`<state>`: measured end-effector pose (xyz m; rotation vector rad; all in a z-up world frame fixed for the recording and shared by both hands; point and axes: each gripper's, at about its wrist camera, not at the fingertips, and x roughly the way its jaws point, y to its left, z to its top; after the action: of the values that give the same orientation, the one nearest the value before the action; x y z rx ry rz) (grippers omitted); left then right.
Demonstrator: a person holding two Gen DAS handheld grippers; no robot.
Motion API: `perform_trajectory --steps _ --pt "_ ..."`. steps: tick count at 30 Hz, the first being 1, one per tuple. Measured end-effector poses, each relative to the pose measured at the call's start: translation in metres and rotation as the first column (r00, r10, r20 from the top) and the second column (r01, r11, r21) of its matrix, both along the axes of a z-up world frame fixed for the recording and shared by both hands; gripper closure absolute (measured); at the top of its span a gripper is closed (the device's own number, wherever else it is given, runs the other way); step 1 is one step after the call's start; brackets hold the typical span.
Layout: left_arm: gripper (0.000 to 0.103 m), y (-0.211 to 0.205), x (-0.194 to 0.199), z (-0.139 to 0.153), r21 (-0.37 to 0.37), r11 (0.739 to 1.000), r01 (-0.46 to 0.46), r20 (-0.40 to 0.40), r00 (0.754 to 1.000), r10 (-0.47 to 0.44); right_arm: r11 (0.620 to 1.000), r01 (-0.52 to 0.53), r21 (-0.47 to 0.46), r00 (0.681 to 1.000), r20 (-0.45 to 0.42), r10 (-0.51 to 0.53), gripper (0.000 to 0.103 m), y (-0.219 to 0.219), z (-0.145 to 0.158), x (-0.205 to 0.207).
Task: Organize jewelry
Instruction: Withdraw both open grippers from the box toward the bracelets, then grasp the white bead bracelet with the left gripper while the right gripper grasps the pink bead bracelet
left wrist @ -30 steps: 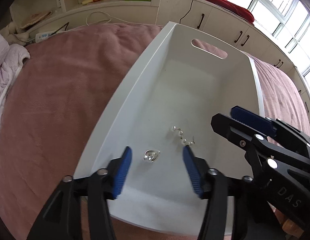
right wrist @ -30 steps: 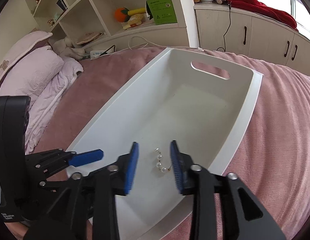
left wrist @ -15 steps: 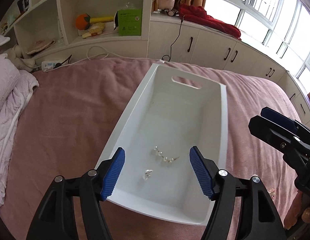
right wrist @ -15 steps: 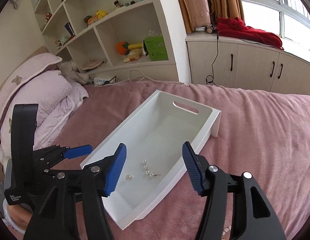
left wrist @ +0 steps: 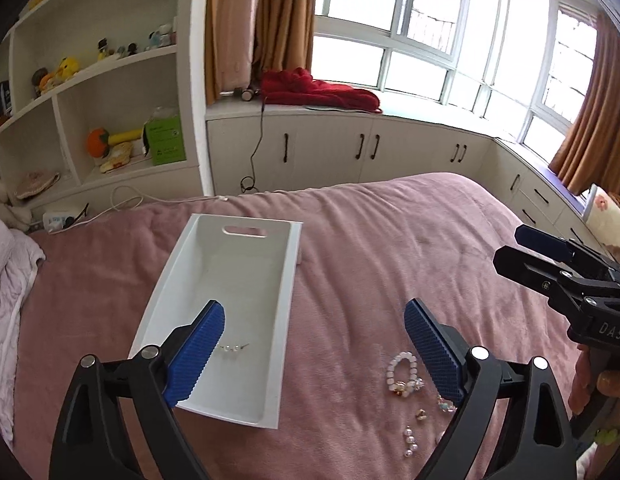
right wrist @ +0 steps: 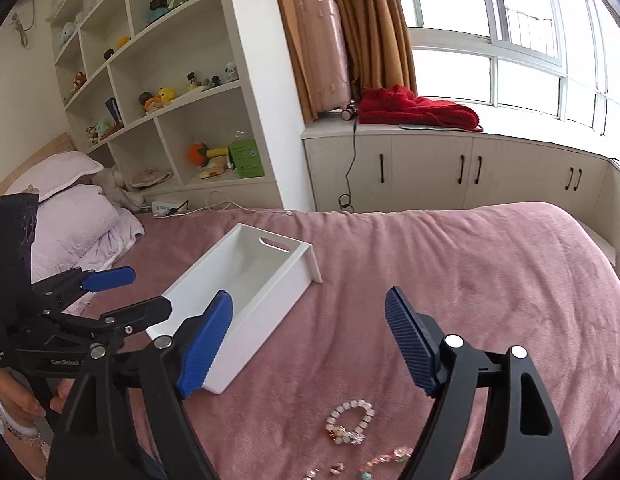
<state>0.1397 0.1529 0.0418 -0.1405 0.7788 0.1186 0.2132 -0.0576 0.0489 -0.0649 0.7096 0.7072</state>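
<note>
Since the frame half a second back, we have pulled both grippers up and away from the white tray (left wrist: 287, 292), so the tray looks smaller and the loose jewelry on the pink bedspread (left wrist: 370, 240) has come into sight. We hold the left gripper (left wrist: 314, 350) with its blue pads spread wide and nothing between them; it hovers above the near end of the tray and the bedspread beside it. We hold the right gripper (right wrist: 307, 346) the same way, jaws wide apart and empty, above the bedspread to the right of the tray. Inside the tray, near its close end, lies a short pearl piece (left wrist: 233, 347); the left pad hides part of the tray floor. On the bedspread, right of the tray and apart from it, we note a beaded bracelet (right wrist: 350, 420) with a small charm cluster, a short string of pearls (left wrist: 410, 442), and a few small pieces near them, too small to identify. The tray's handle slot (left wrist: 245, 231) faces the far cabinets (left wrist: 330, 152).
</note>
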Motion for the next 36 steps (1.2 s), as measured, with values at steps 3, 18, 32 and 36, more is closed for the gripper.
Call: perform_trajectory --steps 3,18,32,36 --pt "0.008 -0.027 0.004 -0.008 0.035 0.998 0.059 -0.024 0.998 -0.058 0.998 0.048 -0.041 0.999 -0.004 -0.048 0.014 -0.025 -0.011 -0.004" --pt "0.008 -0.097 0.045 -0.120 0.037 0.991 0.131 -0.277 0.954 -0.116 0.968 0.165 -0.190 0.968 -0.158 -0.196 0.013 -0.103 -0.117 -0.013" --pt "0.008 -0.119 0.084 -0.201 0.078 0.985 0.154 -0.381 0.918 -0.113 0.904 0.152 -0.399 0.948 -0.199 -0.247 0.025 -0.098 -0.201 -0.010" --pt "0.008 -0.119 0.091 -0.219 0.099 0.983 0.158 -0.393 0.913 -0.107 0.891 0.132 -0.434 0.941 -0.227 -0.250 0.030 -0.094 -0.220 -0.011"
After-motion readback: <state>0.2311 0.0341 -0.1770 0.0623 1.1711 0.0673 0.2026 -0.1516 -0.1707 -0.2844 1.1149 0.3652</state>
